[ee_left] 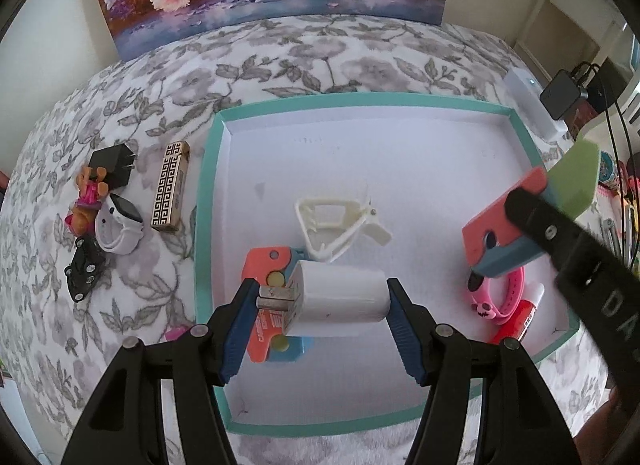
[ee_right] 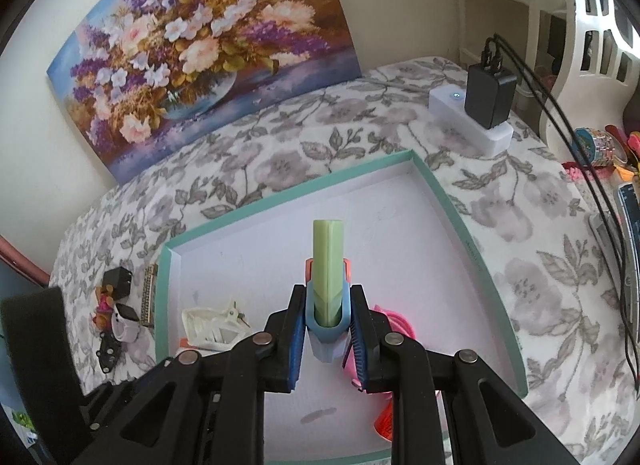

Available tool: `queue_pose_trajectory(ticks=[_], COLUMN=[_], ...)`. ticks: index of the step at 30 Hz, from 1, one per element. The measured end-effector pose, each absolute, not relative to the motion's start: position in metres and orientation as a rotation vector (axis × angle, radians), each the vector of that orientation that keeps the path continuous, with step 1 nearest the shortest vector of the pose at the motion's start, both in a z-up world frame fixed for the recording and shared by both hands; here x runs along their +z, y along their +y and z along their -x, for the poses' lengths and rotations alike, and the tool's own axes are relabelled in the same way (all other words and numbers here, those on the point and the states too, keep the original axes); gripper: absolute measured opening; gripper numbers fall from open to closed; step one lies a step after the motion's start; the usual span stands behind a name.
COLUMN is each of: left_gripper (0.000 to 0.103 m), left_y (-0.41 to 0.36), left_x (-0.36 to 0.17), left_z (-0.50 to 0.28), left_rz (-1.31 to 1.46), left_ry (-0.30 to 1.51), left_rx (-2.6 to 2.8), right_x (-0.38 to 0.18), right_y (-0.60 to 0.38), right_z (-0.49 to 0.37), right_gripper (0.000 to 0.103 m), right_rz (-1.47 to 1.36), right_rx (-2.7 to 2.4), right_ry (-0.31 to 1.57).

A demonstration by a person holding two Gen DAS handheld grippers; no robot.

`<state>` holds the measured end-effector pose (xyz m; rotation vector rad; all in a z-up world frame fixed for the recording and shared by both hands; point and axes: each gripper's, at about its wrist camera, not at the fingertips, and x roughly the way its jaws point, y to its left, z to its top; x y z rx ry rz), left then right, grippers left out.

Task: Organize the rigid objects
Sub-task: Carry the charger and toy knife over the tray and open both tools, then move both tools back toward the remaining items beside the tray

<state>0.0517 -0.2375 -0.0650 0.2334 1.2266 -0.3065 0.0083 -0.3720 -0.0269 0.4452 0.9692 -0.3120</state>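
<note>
Gripping a white charger (ee_left: pixel 340 297) across its smooth, stiff sides, the left claw (ee_left: pixel 324 325) holds it over the tray's (ee_left: pixel 208 185) near-left corner; light but slippery. The right claw (ee_right: pixel 326 329) clamps a coral-and-green block (ee_right: pixel 328 265) above the tray's middle.

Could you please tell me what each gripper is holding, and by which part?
Left gripper: white plug-in charger block, clamped across its ends. Right gripper: coral, blue and green plastic tool, pinched by its blue base.
</note>
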Motion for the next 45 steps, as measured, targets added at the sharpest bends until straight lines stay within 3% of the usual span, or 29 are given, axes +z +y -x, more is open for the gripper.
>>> queue_pose_trajectory(ticks=[16,19,26,45], left_gripper=[0.066,0.073,0.074,0.076], left_y=[-0.236,-0.233,-0.23,-0.164], left_x=[-0.072,-0.071,-0.057,-0.024], left_z=[-0.058,-0.059,-0.057,-0.077], left_rz=[-0.22,-0.206,-0.196,-0.009], left_ry=[1.223,1.241,1.231,1.201], left_rx=[-0.319,-0.314,-0.33,-0.194], right_x=[-0.043,-0.039,-0.025,-0.012], right_y=[-0.369,-0.37,-0.371,-0.368], right_z=[-0.012,-0.011,-0.007,-0.002], right_gripper=[0.025,0.025,0.047,0.053], right_rz=[-0.437,-0.443,-0.446,-0.434], right_rx=[-0.334,-0.344,-0.375,-0.399], right_ry=[1.035,1.029,1.003,0.971])
